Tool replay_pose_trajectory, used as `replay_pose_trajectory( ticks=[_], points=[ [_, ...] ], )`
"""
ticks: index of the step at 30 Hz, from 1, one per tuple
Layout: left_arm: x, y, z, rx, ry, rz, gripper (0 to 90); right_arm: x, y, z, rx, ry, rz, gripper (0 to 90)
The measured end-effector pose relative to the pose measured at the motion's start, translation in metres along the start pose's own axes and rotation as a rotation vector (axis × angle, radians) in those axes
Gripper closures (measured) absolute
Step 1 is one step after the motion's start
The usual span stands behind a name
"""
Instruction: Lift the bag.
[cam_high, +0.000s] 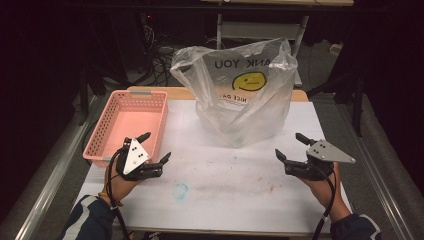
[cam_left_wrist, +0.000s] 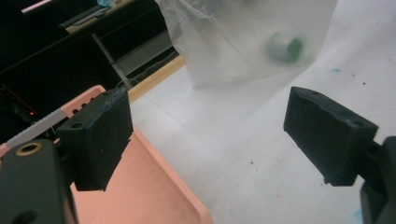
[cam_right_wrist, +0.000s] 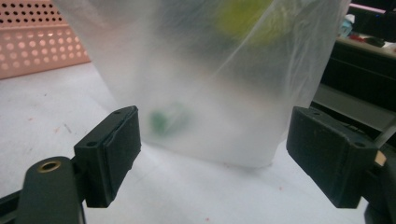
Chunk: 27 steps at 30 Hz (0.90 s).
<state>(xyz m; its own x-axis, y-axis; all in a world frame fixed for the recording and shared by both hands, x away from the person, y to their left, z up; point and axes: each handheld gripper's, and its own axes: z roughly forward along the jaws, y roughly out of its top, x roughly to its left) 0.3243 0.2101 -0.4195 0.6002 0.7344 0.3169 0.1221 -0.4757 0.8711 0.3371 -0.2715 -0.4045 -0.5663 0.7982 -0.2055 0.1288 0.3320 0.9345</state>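
A translucent plastic bag (cam_high: 242, 95) with a yellow smiley face stands upright at the back middle of the white table (cam_high: 225, 180). A small green and white object (cam_left_wrist: 285, 46) shows blurred through its lower wall (cam_right_wrist: 170, 119). My left gripper (cam_high: 156, 147) hovers open at the left, beside the pink basket (cam_high: 131, 120), with nothing between its jaws. My right gripper (cam_high: 290, 146) hovers open at the right, short of the bag, also holding nothing. The bag (cam_right_wrist: 205, 79) stands just beyond the right jaws, and the bag (cam_left_wrist: 243, 37) lies farther off from the left jaws.
The pink perforated basket (cam_left_wrist: 140, 186) sits at the table's left edge and looks empty. Faint blue and red stains (cam_high: 181, 190) mark the table top. Dark floor, cables and a table frame (cam_high: 260, 30) lie behind the table.
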Motion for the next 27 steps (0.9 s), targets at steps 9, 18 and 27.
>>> replay_pose_trajectory(
  ticks=[9, 18, 27],
  points=[
    [-0.009, -0.016, -0.008, 0.017, 0.004, 0.014, 15.3, 0.017, -0.025, -0.003, 0.02, 0.041, -0.014, 18.1],
    [-0.02, -0.033, -0.014, 0.077, -0.026, 0.001, 15.3, 0.033, -0.045, -0.009, 0.049, 0.047, -0.022, 17.4],
    [-0.03, -0.038, -0.015, 0.112, -0.052, 0.019, 15.3, 0.04, -0.052, -0.017, 0.068, 0.068, -0.032, 17.4]
  ],
)
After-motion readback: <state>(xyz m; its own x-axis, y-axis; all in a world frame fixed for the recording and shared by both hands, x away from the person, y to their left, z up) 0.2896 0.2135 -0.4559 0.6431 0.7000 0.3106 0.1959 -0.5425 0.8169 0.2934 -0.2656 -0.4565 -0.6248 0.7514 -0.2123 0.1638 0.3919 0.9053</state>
